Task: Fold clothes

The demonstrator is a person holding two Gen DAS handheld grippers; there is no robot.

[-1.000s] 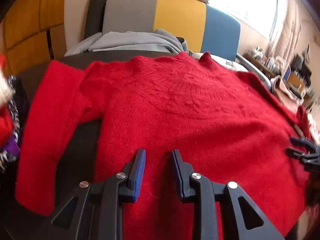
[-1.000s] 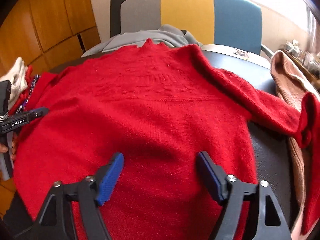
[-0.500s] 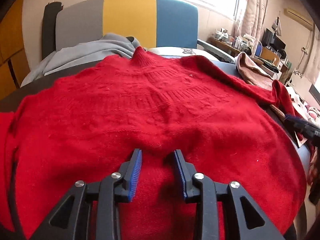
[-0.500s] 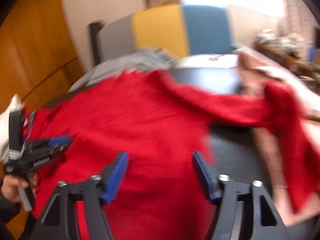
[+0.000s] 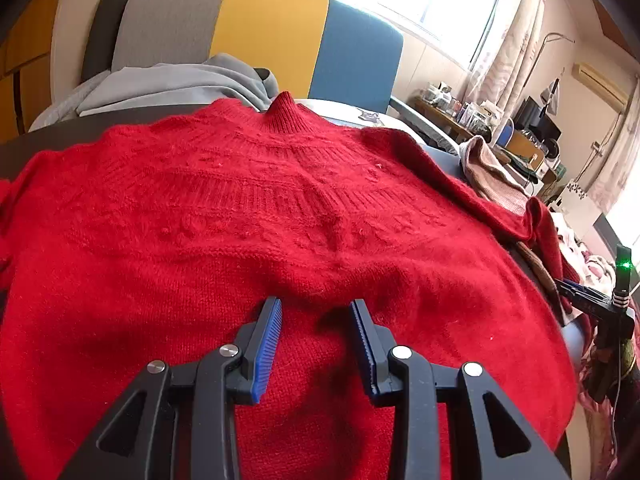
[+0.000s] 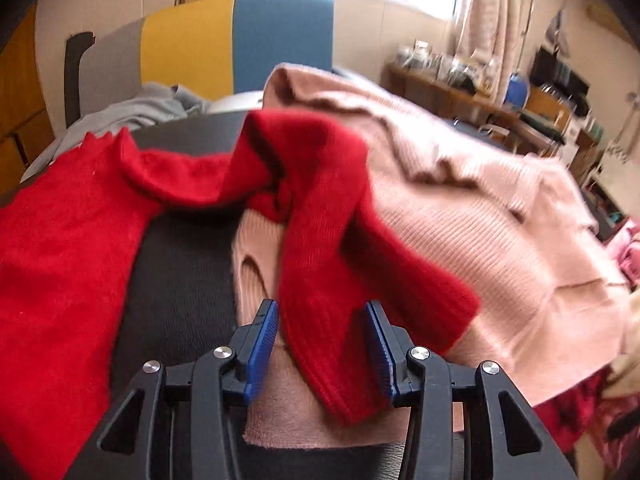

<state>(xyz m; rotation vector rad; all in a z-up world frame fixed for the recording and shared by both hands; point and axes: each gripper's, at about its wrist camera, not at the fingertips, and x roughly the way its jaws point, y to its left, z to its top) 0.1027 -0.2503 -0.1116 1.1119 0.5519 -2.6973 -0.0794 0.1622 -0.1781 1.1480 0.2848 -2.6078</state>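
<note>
A red knitted sweater (image 5: 300,220) lies spread flat on a dark table, collar at the far side. My left gripper (image 5: 316,308) hovers low over its lower middle, jaws apart, with only the flat knit under them and a low ridge of fabric just ahead of the tips. In the right wrist view the sweater's right sleeve (image 6: 320,264) lies twisted across a pink ribbed sweater (image 6: 480,220). My right gripper (image 6: 322,316) straddles the sleeve near its cuff. Its jaws are closing, and the sleeve sits between the blue pads without being squeezed.
Bare dark table (image 6: 180,280) shows between the red body (image 6: 60,240) and the pink sweater. A grey garment (image 5: 172,84) lies behind the collar, in front of a grey, yellow and blue chair back (image 5: 272,32). Cluttered shelves stand at the far right.
My right gripper swung right, off the sweater's body and onto the sleeve over the pink sweater, and its jaws narrowed. My left gripper slid right toward the sweater's middle.
</note>
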